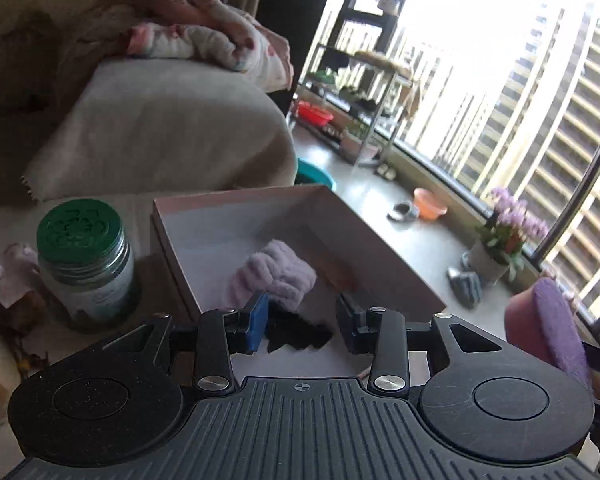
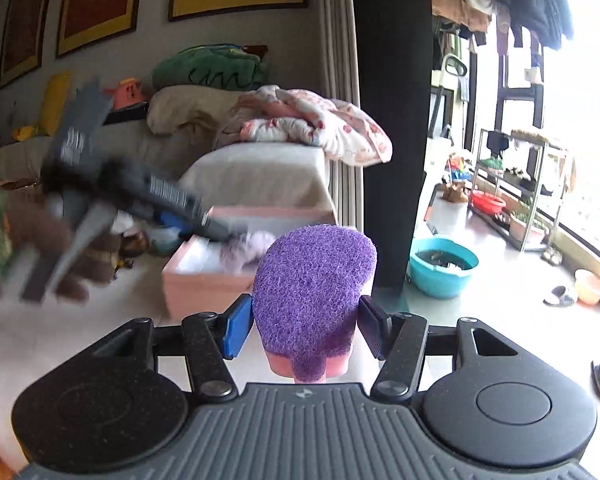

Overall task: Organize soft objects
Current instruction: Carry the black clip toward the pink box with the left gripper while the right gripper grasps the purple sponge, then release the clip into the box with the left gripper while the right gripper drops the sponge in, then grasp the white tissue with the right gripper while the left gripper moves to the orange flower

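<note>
Right gripper [image 2: 305, 325] is clenching a purple-faced pink sponge [image 2: 314, 292]; left gripper [image 1: 301, 322] is hovering released over an open pink cardboard box [image 1: 236, 216].
A fluffy lilac cloth [image 1: 278, 272] is lying inside the box, a green-lidded glass jar [image 1: 85, 264] standing at its nine o'clock. A cream draped sofa arm [image 1: 172, 136] is rising at twelve o'clock. In the right view the left gripper is blurring, hiding the box's left wall.

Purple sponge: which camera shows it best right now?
Right wrist view: the purple sponge fills the centre, clamped between the right tool's pads. Left wrist view catches only its edge at far right.
</note>
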